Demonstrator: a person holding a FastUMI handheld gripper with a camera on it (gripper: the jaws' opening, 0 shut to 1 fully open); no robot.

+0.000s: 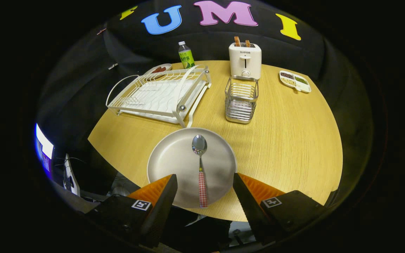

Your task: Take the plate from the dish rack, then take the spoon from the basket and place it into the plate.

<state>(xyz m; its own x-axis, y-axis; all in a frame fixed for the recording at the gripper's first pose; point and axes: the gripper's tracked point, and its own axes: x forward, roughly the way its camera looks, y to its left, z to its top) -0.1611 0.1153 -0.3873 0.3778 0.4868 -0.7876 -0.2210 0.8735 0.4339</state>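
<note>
A round pale plate [174, 165] lies flat on the wooden table near its front edge. A spoon [200, 165] with a steel bowl and a red checked handle rests in the plate, bowl pointing away from me, handle end over the near rim. My gripper [205, 184] is open; its fingers stand wide apart on either side of the spoon's handle and touch nothing. The white dish rack [160, 94] sits beyond the plate to the left with nothing in it. The wire basket [241, 101] stands beyond the plate to the right.
A white toaster [245, 60] with two slices stands behind the basket. A green-labelled bottle [186, 54] and a small dish [160, 69] sit behind the rack. A divided snack tray [295, 81] lies at the far right. The table's edge curves close under my fingers.
</note>
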